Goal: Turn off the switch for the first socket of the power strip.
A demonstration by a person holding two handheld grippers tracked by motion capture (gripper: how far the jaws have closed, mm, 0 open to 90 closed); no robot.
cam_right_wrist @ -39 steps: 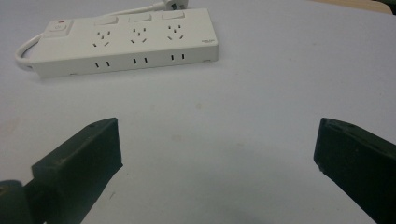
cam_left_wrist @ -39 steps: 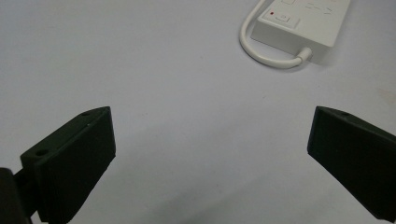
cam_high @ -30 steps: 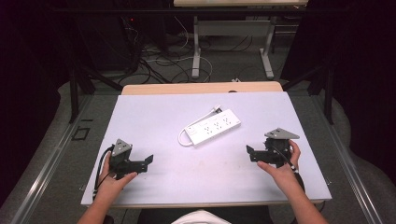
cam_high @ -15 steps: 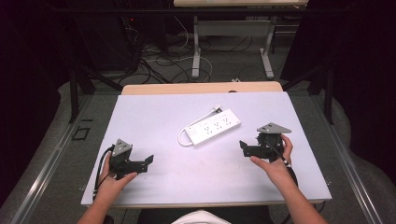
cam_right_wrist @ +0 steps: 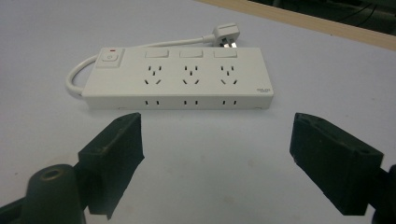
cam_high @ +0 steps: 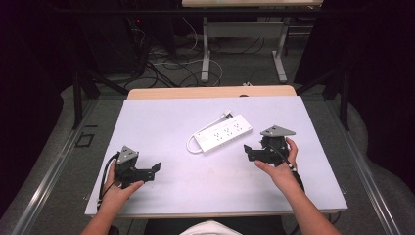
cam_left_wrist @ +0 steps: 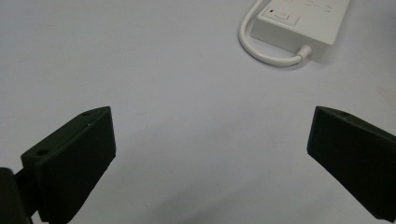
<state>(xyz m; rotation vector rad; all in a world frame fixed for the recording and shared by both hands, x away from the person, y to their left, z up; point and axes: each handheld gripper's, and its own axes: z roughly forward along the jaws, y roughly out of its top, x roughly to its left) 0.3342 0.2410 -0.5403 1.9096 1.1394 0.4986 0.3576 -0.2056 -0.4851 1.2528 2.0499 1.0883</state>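
Note:
A white power strip [cam_high: 222,134] with several sockets lies at the middle of the table, with its short cord looped at its left end. My right gripper [cam_high: 248,151] hovers just right of the strip and points at it. In the right gripper view the strip [cam_right_wrist: 180,77] lies a little ahead of the right gripper [cam_right_wrist: 217,149]. Its jaws stand apart and have just been closing a little, with nothing between them. My left gripper [cam_high: 155,168] rests at the front left, open and empty. In the left gripper view [cam_left_wrist: 210,154] the strip's switch end [cam_left_wrist: 303,18] lies far ahead.
The pale table top [cam_high: 171,122] ends in a wooden strip [cam_high: 210,92] at the back. The strip's plug [cam_right_wrist: 225,35] lies behind it. Cables [cam_high: 171,63] and table legs stand on the floor beyond.
My right gripper has moved left across the table, closer to the power strip. The left gripper and the strip have stayed where they were.

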